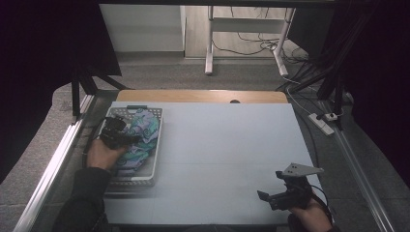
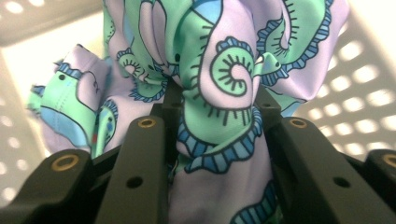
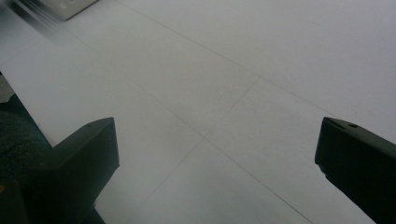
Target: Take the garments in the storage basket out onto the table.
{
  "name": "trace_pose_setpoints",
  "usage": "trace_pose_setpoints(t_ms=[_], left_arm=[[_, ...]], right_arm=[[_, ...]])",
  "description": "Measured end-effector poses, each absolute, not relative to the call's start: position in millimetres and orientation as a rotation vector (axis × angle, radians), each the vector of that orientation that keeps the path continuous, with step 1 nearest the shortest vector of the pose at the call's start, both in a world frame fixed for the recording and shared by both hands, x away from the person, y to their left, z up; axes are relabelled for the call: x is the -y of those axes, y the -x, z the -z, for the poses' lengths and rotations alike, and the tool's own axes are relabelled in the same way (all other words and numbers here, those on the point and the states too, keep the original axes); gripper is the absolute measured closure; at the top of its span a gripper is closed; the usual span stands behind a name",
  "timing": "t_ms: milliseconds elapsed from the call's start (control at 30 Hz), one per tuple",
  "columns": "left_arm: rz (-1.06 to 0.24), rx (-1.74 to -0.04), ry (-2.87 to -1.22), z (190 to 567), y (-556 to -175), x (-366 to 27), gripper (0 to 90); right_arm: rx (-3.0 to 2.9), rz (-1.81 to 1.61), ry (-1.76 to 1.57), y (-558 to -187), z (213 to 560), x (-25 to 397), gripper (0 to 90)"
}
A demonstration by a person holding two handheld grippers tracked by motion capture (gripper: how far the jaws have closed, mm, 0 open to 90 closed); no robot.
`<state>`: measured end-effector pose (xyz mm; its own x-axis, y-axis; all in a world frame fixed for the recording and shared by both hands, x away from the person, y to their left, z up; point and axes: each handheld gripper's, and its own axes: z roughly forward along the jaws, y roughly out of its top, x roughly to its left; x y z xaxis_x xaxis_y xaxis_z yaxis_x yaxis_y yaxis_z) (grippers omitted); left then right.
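Cloth: patterned fabric (image 2: 219,93) in lilac, green and blue, bunched in the white basket (image 1: 155,159) at the desk's left side, as I see it from the high view.
Left gripper: my left gripper (image 1: 117,135) is clamped on a fold of the cloth; in the left gripper view the fabric is pinched between both black jaws and rises straight ahead of them.
Right gripper: my right gripper (image 1: 278,193) hovers released at the near right corner, jaws wide apart over bare desk (image 3: 224,84), holding nothing.
Key relation: the cloth lies well to the left of the right gripper, its long axis running near to far along the basket; my left hand (image 1: 104,154) is far nearer.
Judgement: lifting the cloth clear of the basket looks like the left gripper's job.
Beyond: floor and cables past the far edge.
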<state>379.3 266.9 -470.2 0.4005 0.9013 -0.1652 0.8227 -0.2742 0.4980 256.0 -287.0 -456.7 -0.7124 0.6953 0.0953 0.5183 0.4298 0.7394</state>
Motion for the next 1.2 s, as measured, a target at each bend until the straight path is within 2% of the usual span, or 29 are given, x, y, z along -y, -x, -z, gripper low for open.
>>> trace_pose_setpoints(t_ms=[233,433,700,1200], left_arm=[[-0.185,-1.44,-2.007,441,-372,-279,67.0],[-0.207,-1.4,-1.966,424,-367,-277,66.9],[-0.266,-1.313,-1.942,398,-358,-265,66.7],[-0.329,-1.225,-1.976,373,-352,-238,66.7]], right_arm=[[-2.458,-1.149,-1.063,-256,457,287,0.0],[-2.457,-1.15,-1.061,-256,457,287,0.0],[-2.449,-1.154,-1.064,-255,456,287,0.0],[-2.424,-1.185,-1.091,-256,456,290,0.0]])
